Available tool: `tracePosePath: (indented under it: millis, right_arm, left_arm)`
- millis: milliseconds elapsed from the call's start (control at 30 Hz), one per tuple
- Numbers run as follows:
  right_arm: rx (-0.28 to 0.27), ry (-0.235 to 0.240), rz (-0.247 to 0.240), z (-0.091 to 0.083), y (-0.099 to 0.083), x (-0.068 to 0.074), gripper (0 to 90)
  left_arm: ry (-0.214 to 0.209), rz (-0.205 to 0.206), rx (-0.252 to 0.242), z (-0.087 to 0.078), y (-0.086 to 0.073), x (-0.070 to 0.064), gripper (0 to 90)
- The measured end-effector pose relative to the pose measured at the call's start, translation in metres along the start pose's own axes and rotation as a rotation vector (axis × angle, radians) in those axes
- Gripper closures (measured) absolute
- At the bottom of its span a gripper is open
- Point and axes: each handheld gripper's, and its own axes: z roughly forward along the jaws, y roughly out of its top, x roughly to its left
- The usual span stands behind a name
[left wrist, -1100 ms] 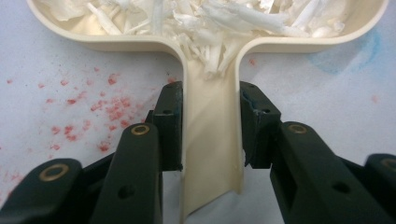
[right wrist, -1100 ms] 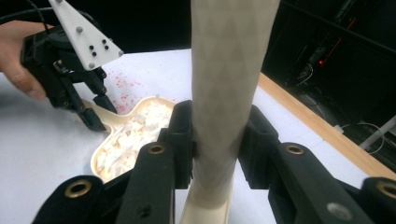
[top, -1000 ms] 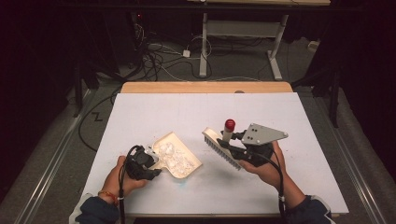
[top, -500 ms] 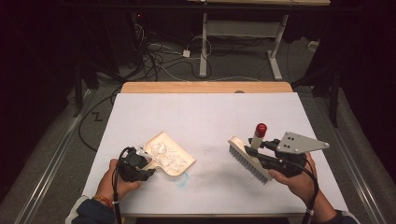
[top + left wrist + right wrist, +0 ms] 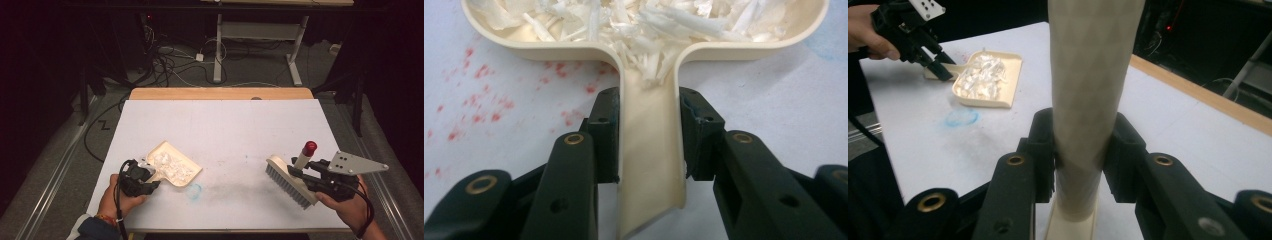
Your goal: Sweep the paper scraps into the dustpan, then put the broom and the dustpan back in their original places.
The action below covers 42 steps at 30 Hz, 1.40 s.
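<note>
Meanwhile, the left gripper [image 5: 150, 176] was clamped on the handle of the cream dustpan [image 5: 175, 162], which lay flat on the white table [image 5: 225, 125] near its front left edge and held a pile of white shreds [image 5: 167, 162]. The right gripper [image 5: 305, 175] was closed around the handle of the brush [image 5: 290, 182], held near the front right edge, well apart from the dustpan. A faint blue ring [image 5: 194, 190] marked the table just beside the dustpan.
</note>
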Motion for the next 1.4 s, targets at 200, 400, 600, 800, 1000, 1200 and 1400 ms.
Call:
tracePosePath:
  millis: [200,400,600,800,1000,1200,1400]
  right_arm:
    - [0.024,0.038,-0.005,-0.009,-0.006,0.003,70.0]
    - [0.048,0.068,-0.025,-0.01,-0.009,0.008,70.0]
    - [0.079,0.1,-0.036,-0.007,-0.01,0.01,69.9]
    - [0.122,0.078,-0.054,0.0,-0.012,0.012,69.9]
    - [0.156,0.032,-0.041,0.01,-0.016,-0.002,69.6]
    - [0.182,-0.029,-0.012,0.021,-0.011,-0.032,66.0]
    - [0.222,-0.134,0.058,0.033,-0.006,-0.065,59.5]
  left_arm:
    - [0.038,-0.115,-0.026,-0.004,-0.012,-0.001,62.3]
    - [0.073,-0.198,-0.046,-0.004,-0.016,0.006,62.4]
    - [0.076,-0.203,-0.054,-0.002,-0.014,0.006,62.4]
    - [0.064,-0.235,-0.076,0.001,-0.012,0.002,61.9]
    - [-0.001,-0.229,-0.12,0.001,-0.005,-0.008,50.2]
    - [0.003,-0.153,-0.137,-0.002,-0.005,-0.014,37.3]
    - [0.03,-0.013,-0.257,-0.008,-0.015,-0.022,28.8]
